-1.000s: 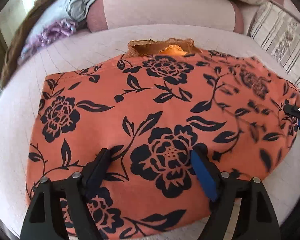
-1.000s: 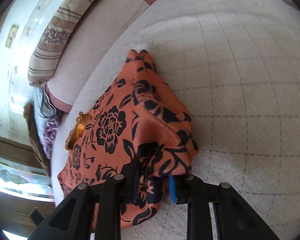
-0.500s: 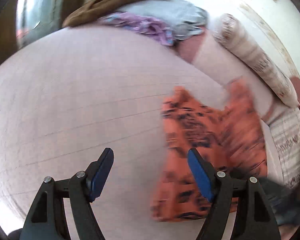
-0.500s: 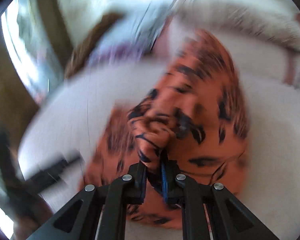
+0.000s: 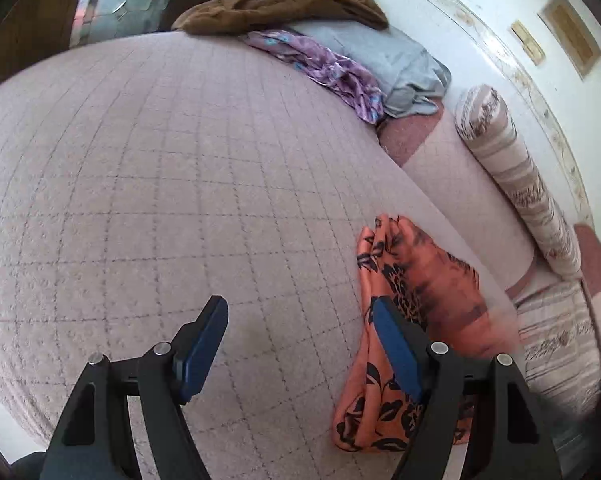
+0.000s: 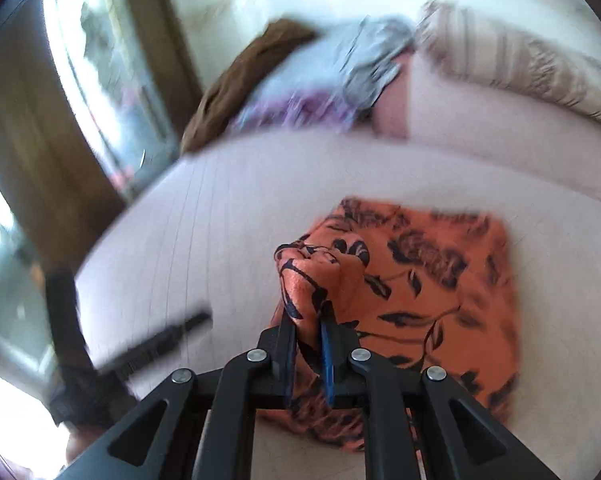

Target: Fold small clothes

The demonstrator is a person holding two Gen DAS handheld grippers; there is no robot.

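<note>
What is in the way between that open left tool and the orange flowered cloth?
Nothing visible. The left tool, closing slightly with nothing between its fingers, hangs over bare quilted bedspread; the orange flowered cloth lies just beside its right finger. The right tool already pinches it.

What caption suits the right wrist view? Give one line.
Right gripper pinches a raised fold of the orange floral garment above the quilted bedspread.

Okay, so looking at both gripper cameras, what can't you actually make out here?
- Orange floral garment: in the left wrist view its near part is hidden behind the left gripper, and its far side is blurred.
- Clothes pile: smeared by motion in the right wrist view, items run together.
- Fabric bunched in the right gripper: which edge of the garment is pinched cannot be told.
</note>
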